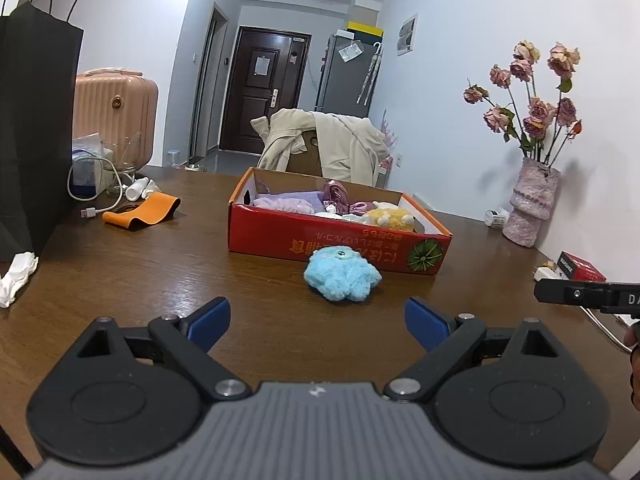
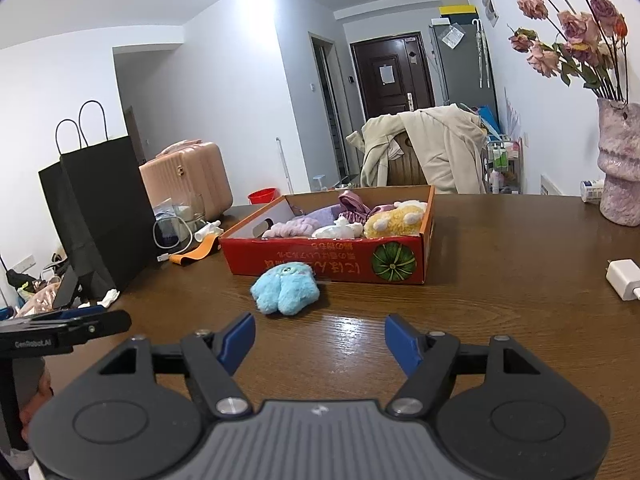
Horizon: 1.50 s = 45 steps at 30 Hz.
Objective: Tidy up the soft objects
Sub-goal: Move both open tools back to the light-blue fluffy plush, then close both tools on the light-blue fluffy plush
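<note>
A fluffy light-blue plush toy [image 1: 342, 278] [image 2: 286, 288] lies on the brown wooden table, just in front of a red cardboard box [image 1: 320, 236] [image 2: 320, 260]. Inside the box are a yellow plush [image 1: 392, 216] [image 2: 394, 220], purple soft items [image 1: 288, 204] [image 2: 316, 218] and a small white toy [image 2: 336, 230]. My left gripper [image 1: 318, 324] stands open, empty, a short way before the blue plush. My right gripper [image 2: 320, 340] is also open and empty, with the blue plush ahead and slightly left of it. Each gripper shows at the edge of the other's view.
A black paper bag [image 1: 36, 128] [image 2: 100, 216] stands at the left with a pink suitcase [image 1: 116, 112] behind. An orange strap [image 1: 142, 210], a cable and a bottle lie beside it. A vase of dried roses [image 1: 532, 200] [image 2: 620, 168] and a white charger [image 2: 624, 280] are at the right.
</note>
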Each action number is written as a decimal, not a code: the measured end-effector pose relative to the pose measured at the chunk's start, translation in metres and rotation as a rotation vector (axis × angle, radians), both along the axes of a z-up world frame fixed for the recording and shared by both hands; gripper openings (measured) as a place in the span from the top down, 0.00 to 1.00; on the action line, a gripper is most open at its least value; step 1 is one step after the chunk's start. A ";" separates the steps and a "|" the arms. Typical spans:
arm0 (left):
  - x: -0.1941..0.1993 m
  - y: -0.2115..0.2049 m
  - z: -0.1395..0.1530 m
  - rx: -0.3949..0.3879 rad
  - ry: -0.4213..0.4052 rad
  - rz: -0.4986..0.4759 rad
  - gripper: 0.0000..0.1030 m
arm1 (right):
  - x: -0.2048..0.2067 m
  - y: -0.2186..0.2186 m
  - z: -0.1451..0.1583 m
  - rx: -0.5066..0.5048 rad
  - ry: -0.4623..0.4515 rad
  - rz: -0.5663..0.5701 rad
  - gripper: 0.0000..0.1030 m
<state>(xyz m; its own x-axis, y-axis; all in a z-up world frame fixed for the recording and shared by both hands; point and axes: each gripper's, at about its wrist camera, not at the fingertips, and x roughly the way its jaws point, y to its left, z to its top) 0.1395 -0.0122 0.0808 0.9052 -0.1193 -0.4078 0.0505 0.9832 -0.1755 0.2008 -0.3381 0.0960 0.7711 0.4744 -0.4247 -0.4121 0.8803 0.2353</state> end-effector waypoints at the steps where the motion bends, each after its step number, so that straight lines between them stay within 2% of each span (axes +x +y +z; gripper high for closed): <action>1: 0.006 -0.001 -0.001 -0.003 0.007 0.002 0.07 | 0.004 0.000 -0.001 0.003 0.004 0.001 0.31; 6: 0.055 -0.002 -0.017 -0.065 0.072 -0.018 0.08 | 0.035 0.014 -0.012 0.013 0.045 0.023 0.31; 9: 0.092 -0.003 -0.030 -0.139 0.101 -0.080 0.17 | 0.070 0.030 -0.022 0.008 0.092 0.044 0.31; 12: 0.131 -0.003 -0.044 -0.189 0.168 -0.078 0.26 | 0.102 0.048 -0.030 -0.007 0.120 0.063 0.32; 15: 0.161 0.001 -0.052 -0.210 0.200 -0.085 0.29 | 0.136 0.063 -0.037 0.005 0.152 0.079 0.33; 18: 0.183 0.005 -0.060 -0.226 0.267 -0.091 0.34 | 0.167 0.078 -0.046 0.045 0.172 0.107 0.37; 20: 0.189 0.009 -0.064 -0.262 0.275 -0.118 0.37 | 0.184 0.085 -0.054 0.077 0.189 0.126 0.45; 24: 0.197 0.013 -0.075 -0.329 0.269 -0.153 0.55 | 0.213 0.096 -0.071 0.149 0.217 0.158 0.54; 27: 0.198 0.016 -0.079 -0.341 0.270 -0.161 0.69 | 0.222 0.099 -0.083 0.176 0.262 0.179 0.63; 29: 0.198 0.019 -0.080 -0.360 0.271 -0.162 0.70 | 0.224 0.094 -0.089 0.229 0.288 0.174 0.66; 32: 0.198 0.019 -0.081 -0.356 0.263 -0.163 0.71 | 0.225 0.091 -0.092 0.251 0.310 0.172 0.67; 36: 0.198 0.017 -0.080 -0.342 0.257 -0.161 0.71 | 0.223 0.093 -0.093 0.234 0.293 0.173 0.68; 43: 0.194 0.005 -0.074 -0.256 0.242 -0.152 0.71 | 0.219 0.096 -0.089 0.197 0.256 0.186 0.69; 45: 0.192 0.006 -0.074 -0.266 0.250 -0.165 0.71 | 0.213 0.099 -0.084 0.176 0.237 0.186 0.71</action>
